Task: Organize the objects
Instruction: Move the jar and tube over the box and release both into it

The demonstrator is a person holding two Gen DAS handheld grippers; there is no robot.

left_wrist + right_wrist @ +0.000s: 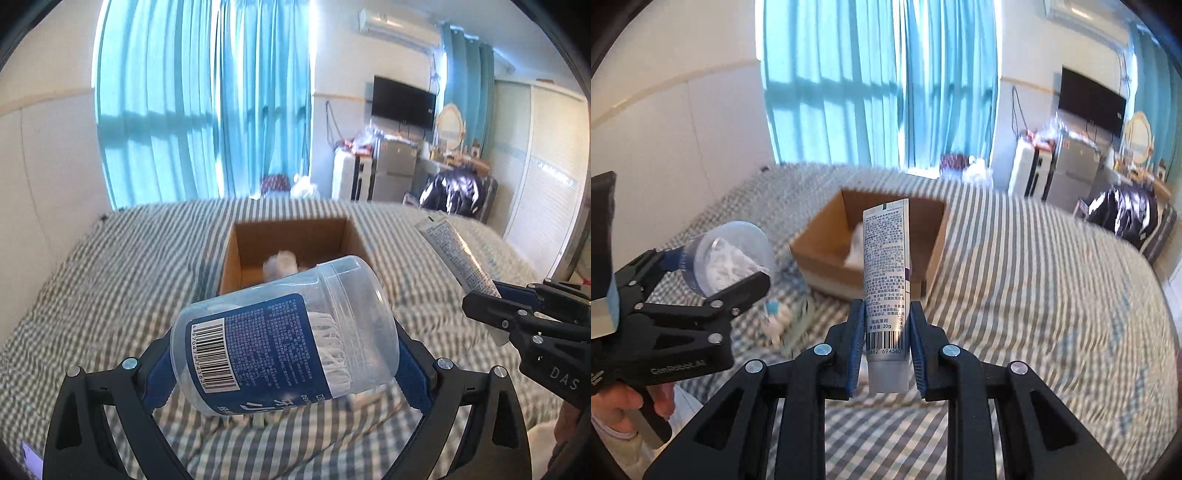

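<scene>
Tube (886, 273) in right claw (886, 345), box (827, 254) beyond

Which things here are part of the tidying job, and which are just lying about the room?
Part of the job:
- clear plastic jar, clamped in the left gripper
- toothpaste tube, clamped in the right gripper
- open cardboard box on the striped bed, something white already inside

Just lying about:
- small white and blue item on the bedding
- television
- fridge
- dark bag

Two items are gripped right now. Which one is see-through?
The clear plastic jar with the blue barcode label, clamped in the left gripper. The right gripper holds an opaque grey tube printed with text; nothing inside it shows.
</scene>
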